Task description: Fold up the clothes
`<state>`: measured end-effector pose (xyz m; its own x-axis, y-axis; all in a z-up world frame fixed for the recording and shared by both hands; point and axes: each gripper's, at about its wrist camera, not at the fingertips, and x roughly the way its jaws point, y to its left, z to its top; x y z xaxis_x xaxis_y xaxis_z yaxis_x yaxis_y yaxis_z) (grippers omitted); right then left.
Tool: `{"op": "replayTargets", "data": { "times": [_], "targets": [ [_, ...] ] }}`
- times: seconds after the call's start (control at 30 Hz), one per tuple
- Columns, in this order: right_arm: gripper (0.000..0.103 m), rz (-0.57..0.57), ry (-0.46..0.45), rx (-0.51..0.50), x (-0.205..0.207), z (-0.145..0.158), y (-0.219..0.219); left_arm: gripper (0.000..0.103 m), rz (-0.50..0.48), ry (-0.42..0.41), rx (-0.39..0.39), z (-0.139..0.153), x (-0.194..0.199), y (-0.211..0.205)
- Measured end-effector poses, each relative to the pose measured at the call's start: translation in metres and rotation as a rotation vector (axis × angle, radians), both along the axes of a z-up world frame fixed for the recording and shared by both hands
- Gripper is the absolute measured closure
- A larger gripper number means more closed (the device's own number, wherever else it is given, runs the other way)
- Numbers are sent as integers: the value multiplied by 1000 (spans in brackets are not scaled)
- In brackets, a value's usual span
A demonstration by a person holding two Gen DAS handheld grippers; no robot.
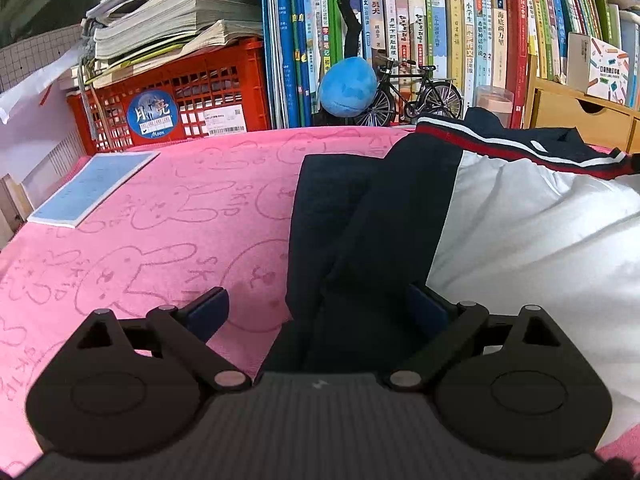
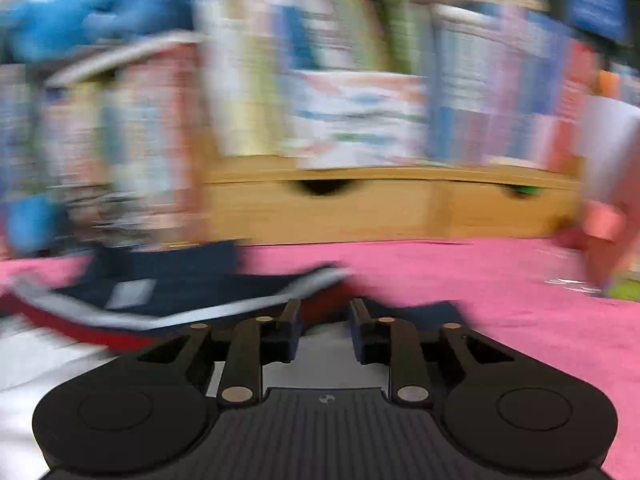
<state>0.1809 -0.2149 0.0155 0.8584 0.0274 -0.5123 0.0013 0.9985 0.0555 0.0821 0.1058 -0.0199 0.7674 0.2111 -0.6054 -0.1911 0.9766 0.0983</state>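
While the left claw (image 1: 318, 312) stands wide, its pads clear of the cloth, a navy sleeve (image 1: 340, 216) of the jacket (image 1: 520, 232) lies between its fingers without being pinched. The jacket (white body, navy sleeve, red-and-white striped band) rests on the pink rabbit-print towel (image 1: 160, 208) that covers the counter. A blue notepad (image 1: 92, 184) sits on the towel well left of the jacket; behind the jacket stand a red crate (image 1: 180, 96), a blue plush ball (image 1: 348, 86), a toy bicycle (image 1: 416, 94) and a row of books (image 1: 440, 32).

Right wrist view is heavily blurred. The right claw (image 2: 325, 320) is narrow with a visible gap, nothing pinched; the jacket's striped band (image 2: 120, 320) lies just left of it, and a wooden drawer unit (image 2: 360, 208) sits behind.
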Motion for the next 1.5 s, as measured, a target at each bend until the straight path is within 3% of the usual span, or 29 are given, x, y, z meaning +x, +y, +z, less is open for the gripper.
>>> {"op": "replayTargets", "data": {
  "times": [0.1, 0.23, 0.3, 0.33, 0.4, 0.53, 0.63, 0.73, 0.8, 0.87, 1.03, 1.13, 1.23, 1.27, 1.33, 1.5],
  "targets": [
    [60, 120, 38, 46, -22, 0, 3, 5, 0, -1, 7, 0, 0, -1],
    [57, -32, 97, 23, -23, -20, -53, 5, -5, -1, 1, 0, 0, 0],
    [61, -138, 118, 8, -29, -21, -78, 5, -5, -1, 0, 0, 0, 1],
    [45, -196, 125, -10, -35, -18, -86, 5, -6, -2, 0, 0, 1, 1],
    [45, -227, 93, -114, -50, -9, -73, 5, -6, -2, -1, 0, 1, 1],
    [45, -4, -20, -122, -89, 12, -12, 5, -7, -2, 1, 0, 0, 1],
    [40, 249, -27, -68, -107, 19, 57, 5, -6, -3, 3, 0, 0, 0],
    [39, 436, 4, -109, -121, 10, 119, 4, -4, -2, 7, 0, 0, 0],
    [39, 516, 17, -170, -131, 0, 152, 3, -2, -1, 9, 0, 0, 0],
    [40, 522, 36, -227, -134, -10, 160, 3, -1, -1, 12, 0, -1, 0],
    [37, 374, 100, -213, -136, -14, 95, 2, -1, 0, 17, -1, 0, -1],
    [29, 200, 125, -180, -135, -22, 27, 2, -1, 0, 17, -1, 0, -1],
    [29, 42, 130, -109, -150, -27, -47, 2, -1, -1, 19, -1, 0, -1],
    [31, 8, 130, -114, -153, -27, -64, 2, -1, -1, 21, -1, 0, -1],
    [21, -98, 126, -188, -161, -32, -87, 2, -2, -2, 26, -1, 0, -2],
    [22, -224, 213, -34, -167, -26, -131, 2, -2, -4, 29, -1, 0, -2]
  ]
}}
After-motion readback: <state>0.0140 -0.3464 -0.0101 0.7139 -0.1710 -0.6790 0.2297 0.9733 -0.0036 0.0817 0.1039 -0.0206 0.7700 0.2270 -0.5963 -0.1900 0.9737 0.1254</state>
